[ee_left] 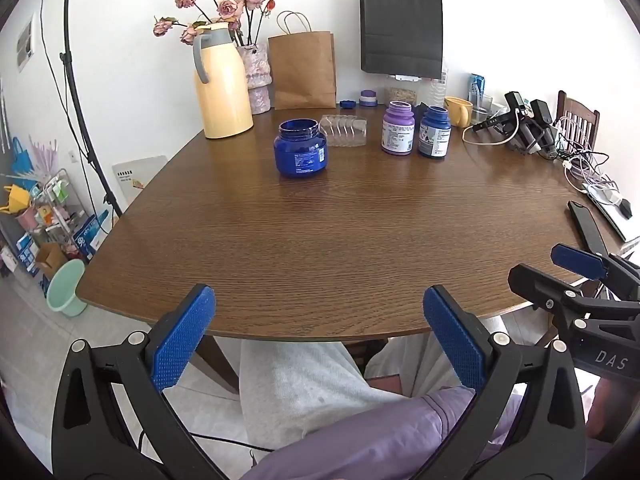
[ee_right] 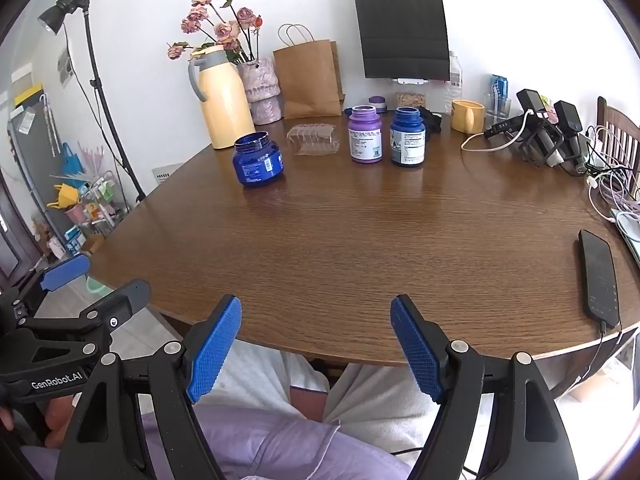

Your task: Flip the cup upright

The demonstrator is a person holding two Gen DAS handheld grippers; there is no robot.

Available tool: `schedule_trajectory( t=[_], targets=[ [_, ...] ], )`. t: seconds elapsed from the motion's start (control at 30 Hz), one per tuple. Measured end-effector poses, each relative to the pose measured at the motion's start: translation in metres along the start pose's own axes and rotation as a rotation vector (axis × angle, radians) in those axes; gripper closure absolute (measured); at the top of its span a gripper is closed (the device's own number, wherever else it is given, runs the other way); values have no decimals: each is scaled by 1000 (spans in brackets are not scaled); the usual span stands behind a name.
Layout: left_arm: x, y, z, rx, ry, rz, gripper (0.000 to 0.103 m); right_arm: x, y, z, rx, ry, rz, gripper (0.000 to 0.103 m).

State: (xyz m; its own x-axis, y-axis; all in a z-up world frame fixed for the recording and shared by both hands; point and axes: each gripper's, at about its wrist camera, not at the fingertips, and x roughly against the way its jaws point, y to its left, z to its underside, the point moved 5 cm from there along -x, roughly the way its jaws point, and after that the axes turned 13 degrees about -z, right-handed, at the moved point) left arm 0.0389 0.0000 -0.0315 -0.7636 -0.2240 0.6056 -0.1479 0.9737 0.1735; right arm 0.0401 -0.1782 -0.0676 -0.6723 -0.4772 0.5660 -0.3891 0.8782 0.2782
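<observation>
Both the left gripper (ee_left: 319, 300) and the right gripper (ee_right: 316, 309) hang wide open and empty; the yellow cup (ee_right: 467, 115) stands far ahead, right of both jaws; nearer the right; seemingly mouth-down, axis vertical.

White letters "DAS" show at the lower right of the left wrist view, printed on the black body of the right hand-held gripper (ee_left: 578, 276). In the right wrist view, "GenRobot.AI" reads in white along the black arm of the left hand-held gripper (ee_right: 94, 280), lower left. Small "DAS" lettering sits on the black device with a white cable (ee_right: 504, 126) at the upper right. The printed labels on the blue wide-mouthed jar (ee_right: 258, 160), purple bottle (ee_right: 364, 136) and dark blue bottle (ee_right: 407, 138) are too small to read.
</observation>
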Motion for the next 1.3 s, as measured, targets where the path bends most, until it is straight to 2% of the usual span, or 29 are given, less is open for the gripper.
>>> schedule_trajectory(
  t=[1.3],
  targets=[
    [1, -6, 1, -8, 2, -2, 0, 0, -4, 2, -17, -4, -2, 22]
  ],
)
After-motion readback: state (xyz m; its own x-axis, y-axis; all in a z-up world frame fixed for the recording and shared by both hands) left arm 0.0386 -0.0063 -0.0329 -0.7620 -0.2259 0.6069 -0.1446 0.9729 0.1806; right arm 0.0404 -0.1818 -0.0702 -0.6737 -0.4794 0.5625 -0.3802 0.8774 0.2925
